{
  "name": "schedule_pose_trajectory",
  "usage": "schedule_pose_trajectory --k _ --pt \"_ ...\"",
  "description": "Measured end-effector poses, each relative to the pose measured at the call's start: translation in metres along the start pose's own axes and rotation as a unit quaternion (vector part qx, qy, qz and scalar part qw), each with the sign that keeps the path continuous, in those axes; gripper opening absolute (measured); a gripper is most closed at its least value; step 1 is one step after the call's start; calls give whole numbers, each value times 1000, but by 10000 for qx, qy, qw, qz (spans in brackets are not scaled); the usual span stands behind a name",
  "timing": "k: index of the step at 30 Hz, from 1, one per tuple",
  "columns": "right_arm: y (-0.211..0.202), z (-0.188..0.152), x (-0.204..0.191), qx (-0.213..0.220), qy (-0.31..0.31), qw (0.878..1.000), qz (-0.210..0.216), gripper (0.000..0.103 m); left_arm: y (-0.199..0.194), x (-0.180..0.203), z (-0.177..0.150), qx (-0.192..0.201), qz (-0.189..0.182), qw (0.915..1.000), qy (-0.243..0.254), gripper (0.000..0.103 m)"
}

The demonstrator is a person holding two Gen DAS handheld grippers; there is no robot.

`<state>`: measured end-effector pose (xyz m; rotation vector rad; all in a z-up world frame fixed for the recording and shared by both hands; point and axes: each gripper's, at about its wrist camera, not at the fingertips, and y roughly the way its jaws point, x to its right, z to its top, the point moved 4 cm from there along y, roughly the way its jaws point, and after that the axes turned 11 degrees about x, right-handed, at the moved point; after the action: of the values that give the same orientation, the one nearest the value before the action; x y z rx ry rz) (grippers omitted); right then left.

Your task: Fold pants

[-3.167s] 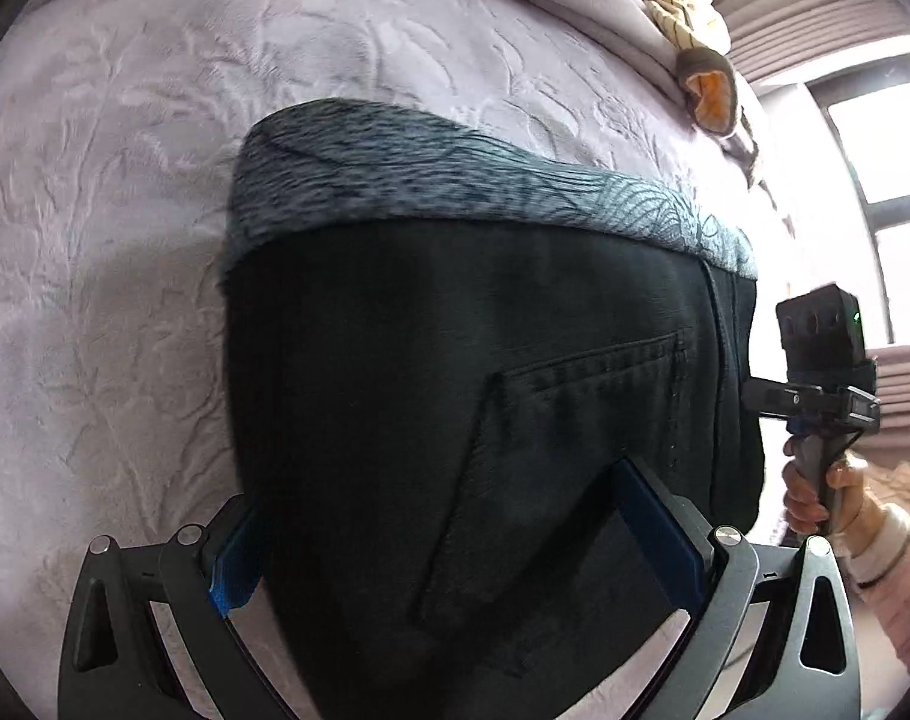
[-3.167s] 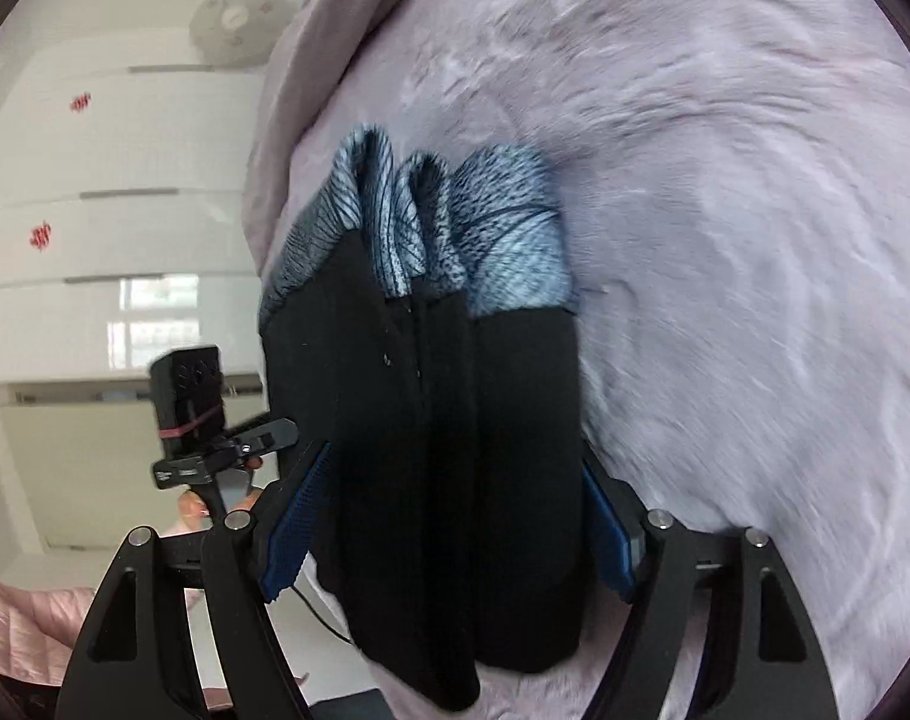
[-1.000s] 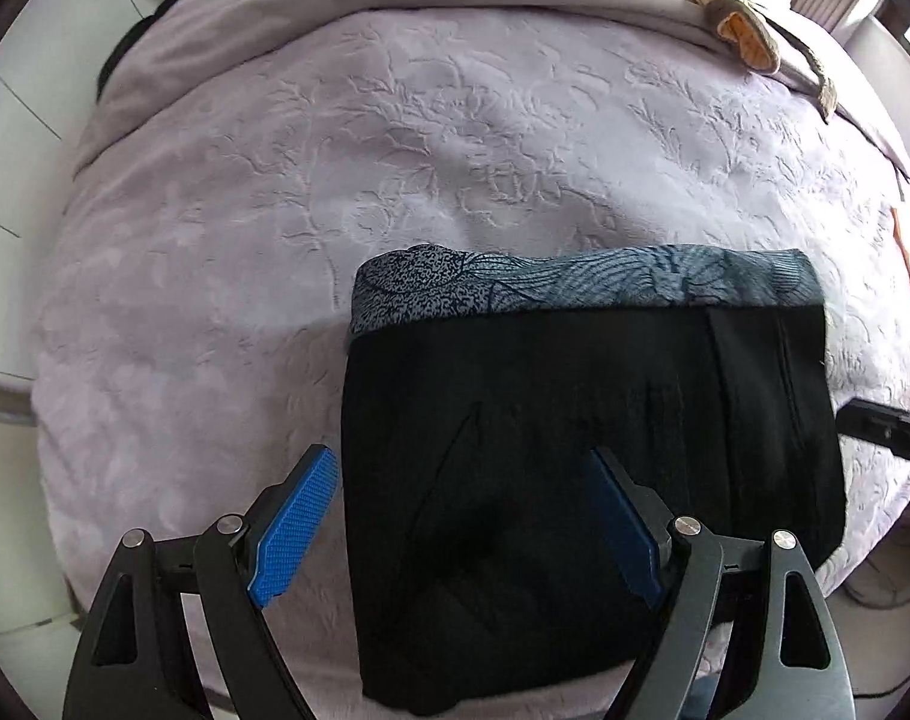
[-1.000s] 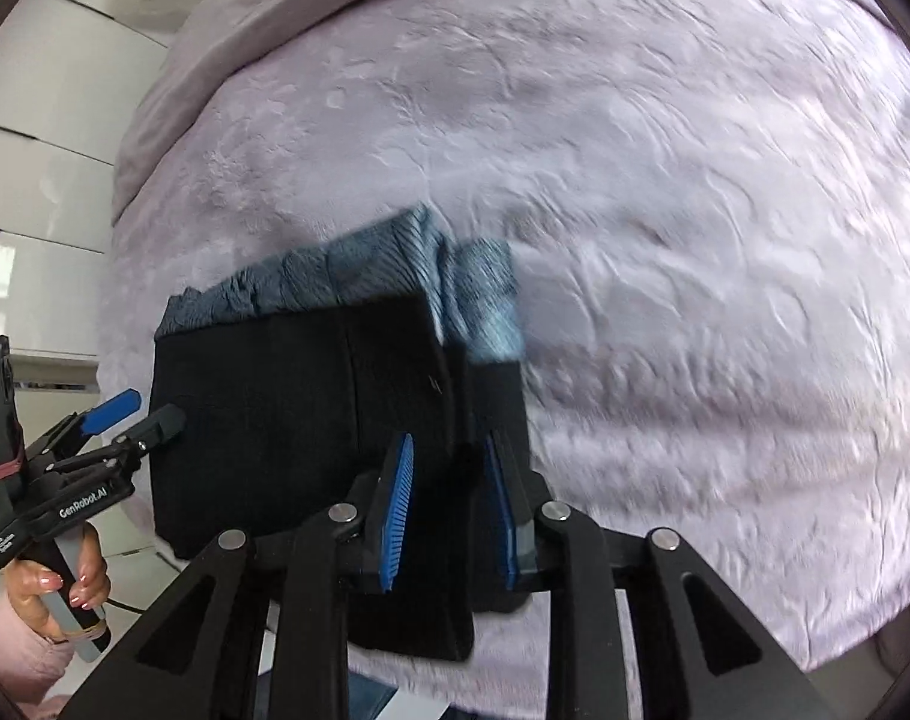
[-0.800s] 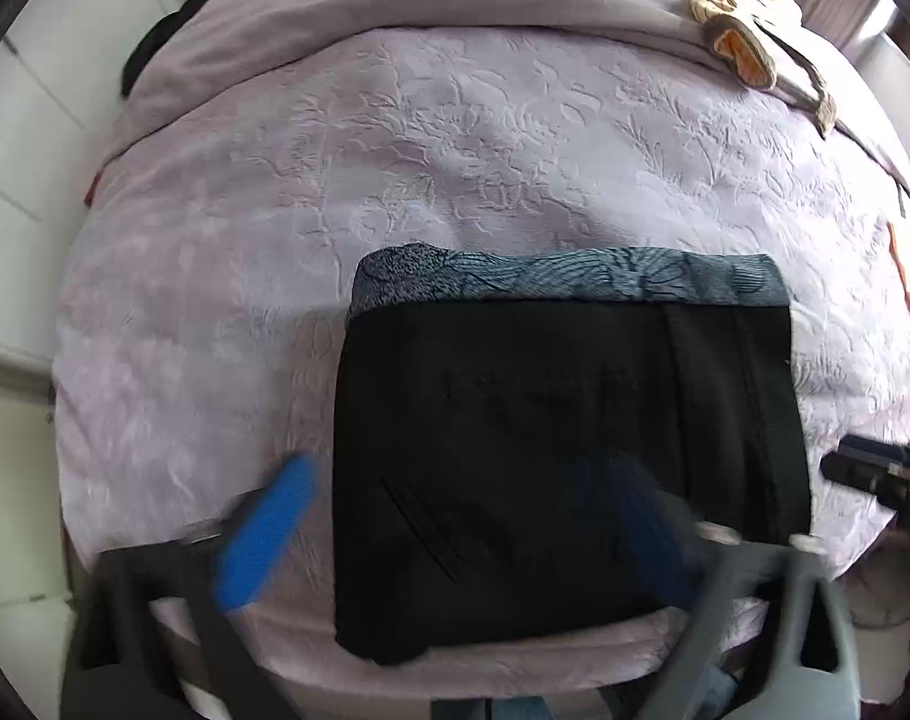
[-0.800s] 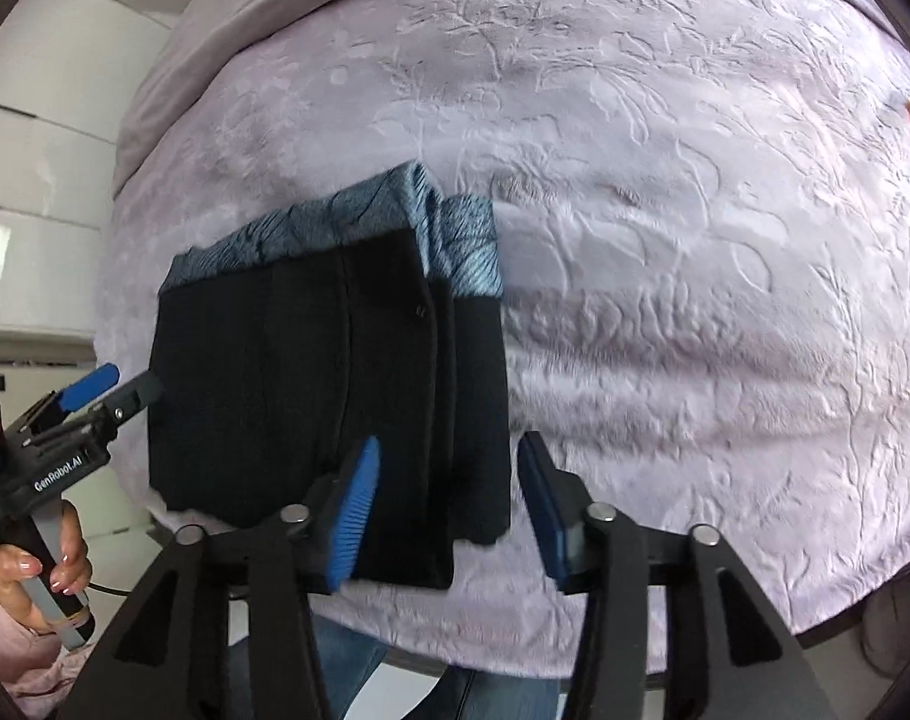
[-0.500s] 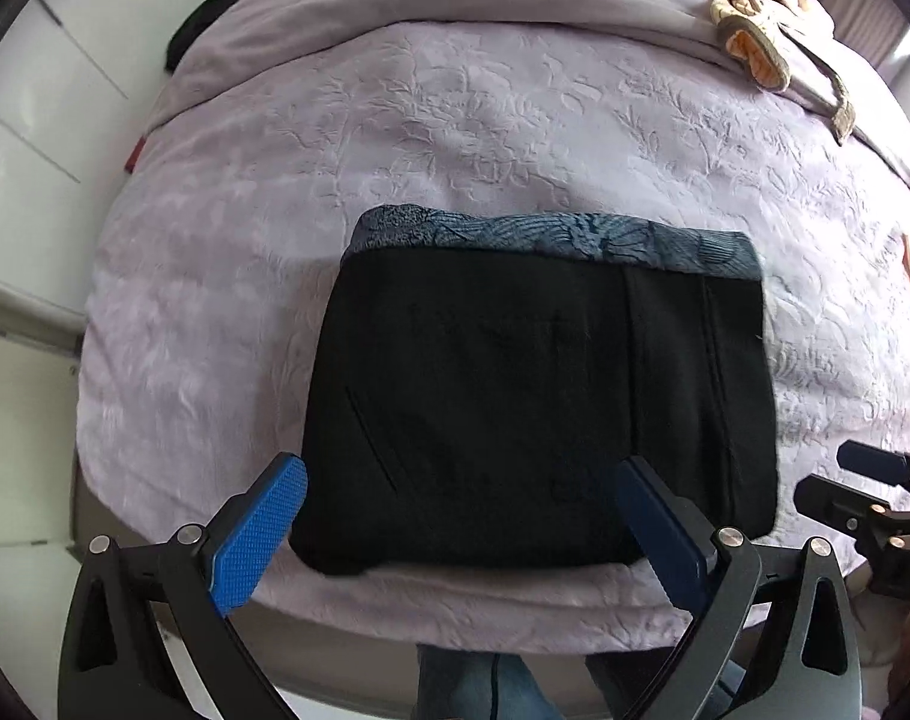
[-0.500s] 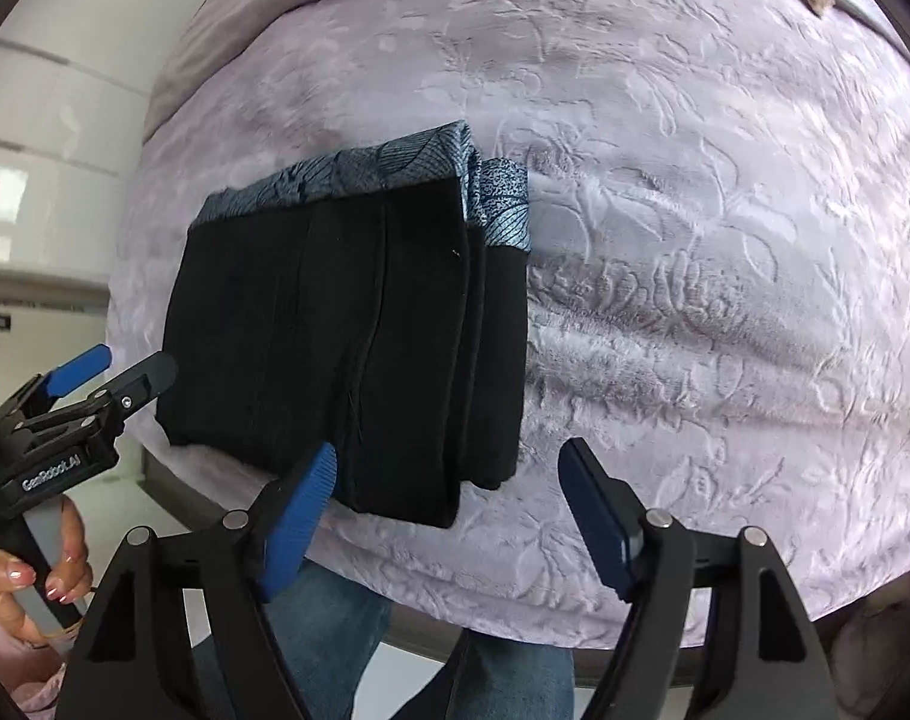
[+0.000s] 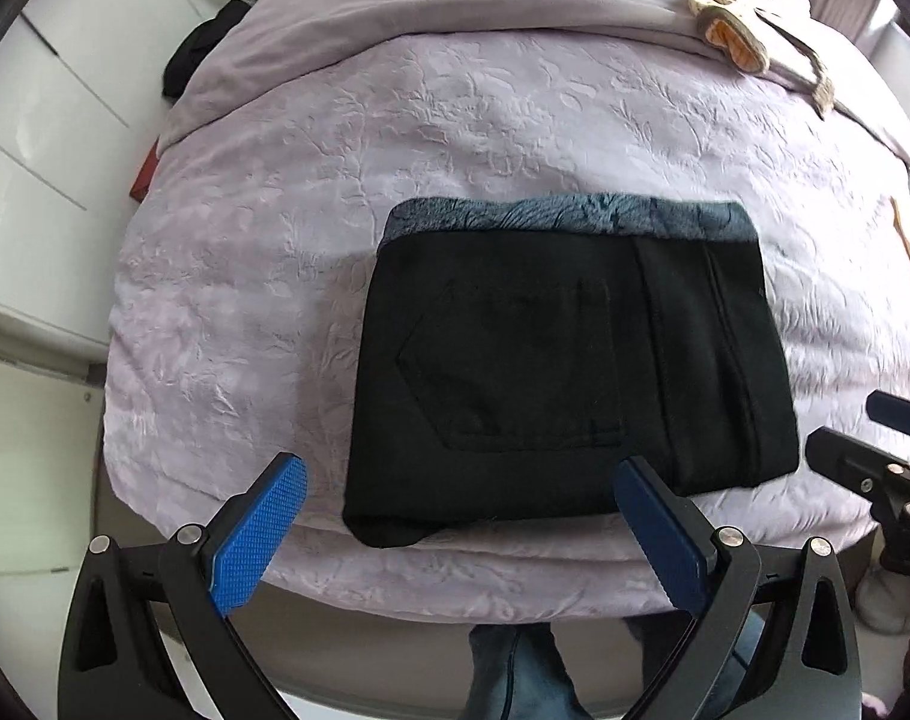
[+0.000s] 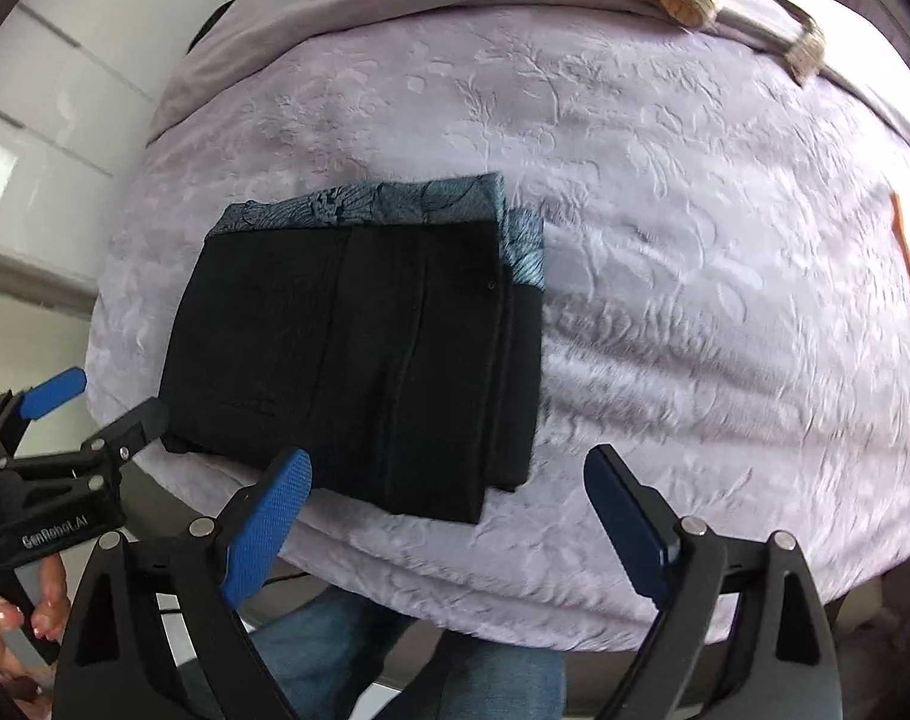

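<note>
lavender bedding is filling both views: one embossed floral bedspread is covering the bed, with a plain, smoother cover bunched along its far side and white cabinet doors standing to the left of it. one pair of black pants is lying on the bedspread near the front edge, folded into a compact rectangle, with a blue-grey patterned lining band showing along the far edge and a single back pocket facing up. seen from the right wrist, the folded layers are stacking slightly offset at the right side of the bundle. one tan and orange soft item is resting at the far right of the bed; what it is cannot be told. one dark object is sitting off the far left corner. two grippers are hovering off the front edge of the bed, apart from the cloth: the left gripper is holding its blue pads wide apart with nothing between them, and the right gripper is spread just as wide and empty. the person's jeans are showing below the mattress edge, and a hand is gripping the left tool's handle.
</note>
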<state>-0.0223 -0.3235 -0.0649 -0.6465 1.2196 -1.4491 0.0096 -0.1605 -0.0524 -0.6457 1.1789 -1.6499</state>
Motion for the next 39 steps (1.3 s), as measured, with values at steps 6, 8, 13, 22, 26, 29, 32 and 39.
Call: schedule_pose_trajectory --k 6,8,13,22,26,29,32,39 --pt "8 -24 -22 -42 376 9992 -149 94 9 -12 -20 -109 -182 9996 212 103" --pt "8 -30 -26 -46 487 9985 -236 94 11 -14 -25 -166 -230 9993 224 103" --pt "3 -34 -32 12 549 9975 -450 94 10 -17 -27 -110 -310 9992 228 103" --pt "-1 -30 -43 46 472 9967 -661 94 8 -23 -18 3 -388 9991 151 103" --pt "-2 -27 -45 46 406 9966 -712 94 8 -23 -18 -2 -393 9991 130 103" --pt "-2 -26 -46 51 347 9965 -762 94 9 -23 -19 -4 -380 9992 121 103" --pt "-1 -26 -46 42 327 9964 -778 94 8 -22 -19 3 -407 9991 116 103" --pt "-1 -28 -48 40 309 9964 -792 94 8 -22 -19 -9 -413 9991 121 103"
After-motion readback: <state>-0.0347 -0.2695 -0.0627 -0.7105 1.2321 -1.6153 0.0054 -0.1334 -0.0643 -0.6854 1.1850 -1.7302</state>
